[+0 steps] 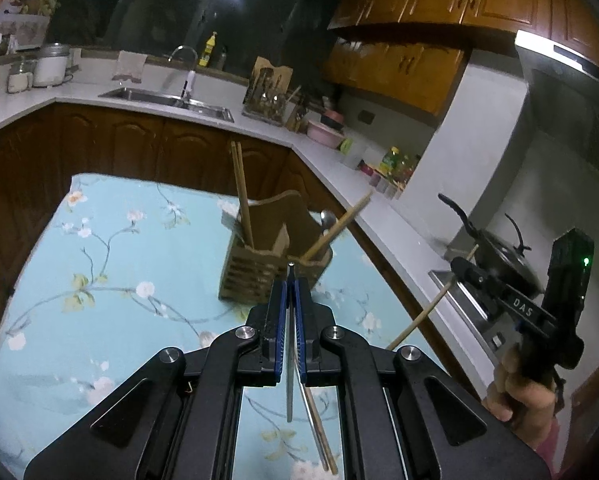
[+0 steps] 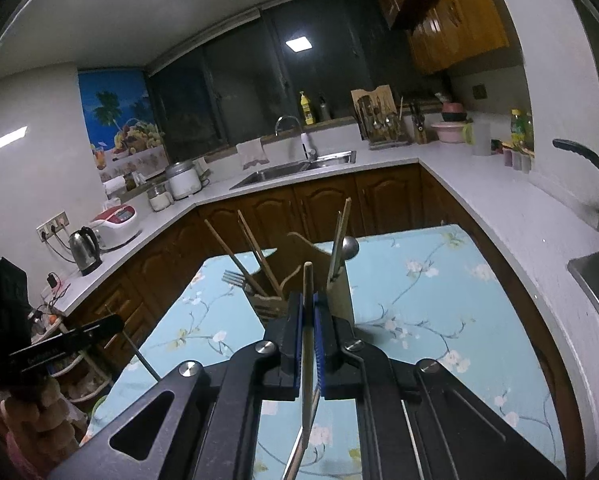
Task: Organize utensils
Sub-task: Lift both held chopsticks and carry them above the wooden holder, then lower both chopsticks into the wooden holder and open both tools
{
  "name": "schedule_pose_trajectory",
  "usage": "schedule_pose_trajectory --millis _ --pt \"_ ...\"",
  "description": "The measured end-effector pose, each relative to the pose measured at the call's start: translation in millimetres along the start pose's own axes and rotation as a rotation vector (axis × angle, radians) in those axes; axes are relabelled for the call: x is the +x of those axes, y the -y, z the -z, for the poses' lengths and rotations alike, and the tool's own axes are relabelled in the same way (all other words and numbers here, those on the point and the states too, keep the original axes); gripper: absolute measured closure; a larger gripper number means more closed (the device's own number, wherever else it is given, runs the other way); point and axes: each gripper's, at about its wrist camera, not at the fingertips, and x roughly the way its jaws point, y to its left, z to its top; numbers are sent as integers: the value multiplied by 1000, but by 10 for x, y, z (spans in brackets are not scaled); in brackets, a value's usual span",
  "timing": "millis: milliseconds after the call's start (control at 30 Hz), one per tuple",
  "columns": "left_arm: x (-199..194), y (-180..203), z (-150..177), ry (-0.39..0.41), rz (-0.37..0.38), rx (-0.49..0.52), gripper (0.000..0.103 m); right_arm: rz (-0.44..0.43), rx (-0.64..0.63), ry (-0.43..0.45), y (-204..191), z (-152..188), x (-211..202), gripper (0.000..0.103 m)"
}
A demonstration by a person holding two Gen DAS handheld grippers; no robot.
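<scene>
Your left gripper (image 1: 291, 280) was closed on a thin metal utensil (image 1: 289, 364); your right gripper (image 2: 308, 304) was closed on a chopstick (image 2: 307, 344). Both were held above the table (image 1: 111, 264), near the wooden holder (image 1: 259, 268)

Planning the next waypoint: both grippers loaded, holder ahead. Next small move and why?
Probably ease the right gripper forward and down toward the wooden holder: it is shut on a chopstick lined up just short of the holder. The left gripper also grips a thin utensil.
</scene>
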Motion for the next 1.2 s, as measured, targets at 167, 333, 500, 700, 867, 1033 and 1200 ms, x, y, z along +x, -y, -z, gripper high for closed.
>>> schedule_pose_trajectory --millis 167,333,500,700,867,1033,1200 --pt "24 3 -290 58 -14 15 100 5 -16 43 -34 -177 86 98" --pt "86 23 -650 143 -27 30 100 2 -22 107 -46 -466 201 98" --pt "231 -13 -1017 223 -43 24 99 -2 -24 175 -67 -750 340 98" --pt "529 -69 -1308 300 -96 18 100 3 -14 237 -45 -1004 581 98" --pt "913 -109 -1333 294 -145 12 100 28 -22 240 -9 -1005 837 98" --pt "1238 -182 -1146 254 -160 -9 99 45 -15 216 65 -801 1083 97" --pt "1491 -262 -860 186 -162 -20 99 58 2 176 160 -535 1231 97"
